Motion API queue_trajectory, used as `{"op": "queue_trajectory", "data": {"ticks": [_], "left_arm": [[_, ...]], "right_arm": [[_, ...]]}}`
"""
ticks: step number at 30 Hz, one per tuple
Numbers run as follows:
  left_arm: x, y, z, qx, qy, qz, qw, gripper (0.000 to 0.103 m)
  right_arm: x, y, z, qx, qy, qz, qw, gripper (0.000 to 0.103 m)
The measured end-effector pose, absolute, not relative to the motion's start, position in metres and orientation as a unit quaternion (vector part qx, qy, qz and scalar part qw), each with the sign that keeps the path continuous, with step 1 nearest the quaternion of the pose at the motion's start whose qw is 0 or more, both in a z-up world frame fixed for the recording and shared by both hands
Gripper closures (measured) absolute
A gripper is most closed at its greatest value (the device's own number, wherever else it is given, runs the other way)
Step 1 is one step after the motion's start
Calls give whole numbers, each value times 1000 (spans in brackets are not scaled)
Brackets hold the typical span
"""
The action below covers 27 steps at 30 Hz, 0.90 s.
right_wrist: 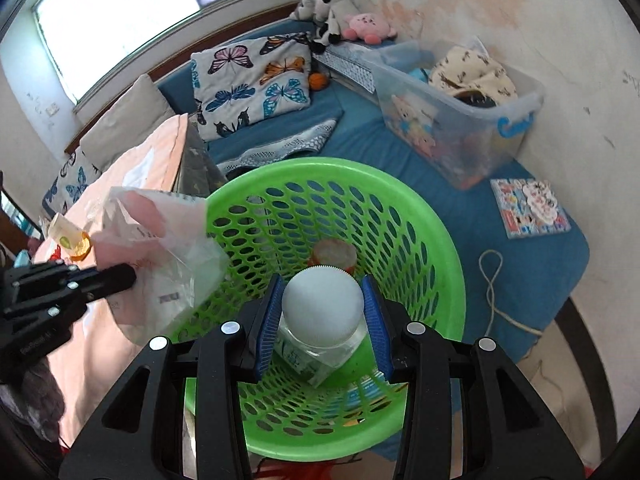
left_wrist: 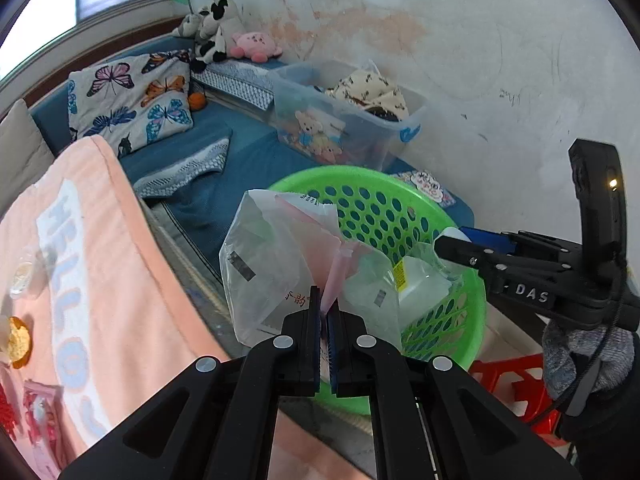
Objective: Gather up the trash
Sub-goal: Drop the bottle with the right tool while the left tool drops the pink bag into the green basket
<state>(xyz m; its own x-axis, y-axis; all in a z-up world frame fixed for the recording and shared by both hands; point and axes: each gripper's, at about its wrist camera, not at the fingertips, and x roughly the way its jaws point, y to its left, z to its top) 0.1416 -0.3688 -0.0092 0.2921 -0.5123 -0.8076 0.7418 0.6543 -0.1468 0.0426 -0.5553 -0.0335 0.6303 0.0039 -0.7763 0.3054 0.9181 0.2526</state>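
Left gripper [left_wrist: 325, 312]: jaws closed on a fold of one clear plastic bag [left_wrist: 280, 264], which hangs at the near-left rim of the green basket [left_wrist: 400, 208].

Bag, by my reading: light, limp, crinkly; a pinched fold serves as a hold, though film may slip from the pads. It should drop freely once over the rim.

Right gripper [right_wrist: 323, 316]: pads clamped on the white cap of one clear jar [right_wrist: 316, 344], held over the basket opening. Jar looks rigid, light if empty, smooth-sided, so a grip across the cap is safer than one on the body.

Count: one bag, one jar in hand, one basket. One orange-lidded tub [right_wrist: 334, 254] already lies in the basket bottom.
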Motion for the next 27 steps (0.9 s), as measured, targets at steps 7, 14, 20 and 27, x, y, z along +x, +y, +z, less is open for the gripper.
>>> {"op": "queue_trajectory", "data": {"ticks": [7,14,20,27], "left_arm": [[135,-386,-26,149,457,-394,783,99],[130,-390,-32,154,462,-396,779,86],[126,-387,-28,154,458,-400,779,76],[119,-372,-14,157,442,-397,789,68]], "right_arm": [[32,-564,-21,191,404,-91,890,61],[22,-564,-7,192,387,-90,897,58],[17,-558,5,189,375,-84,904,52],[15,-542,17,177,367,-72,910,49]]}}
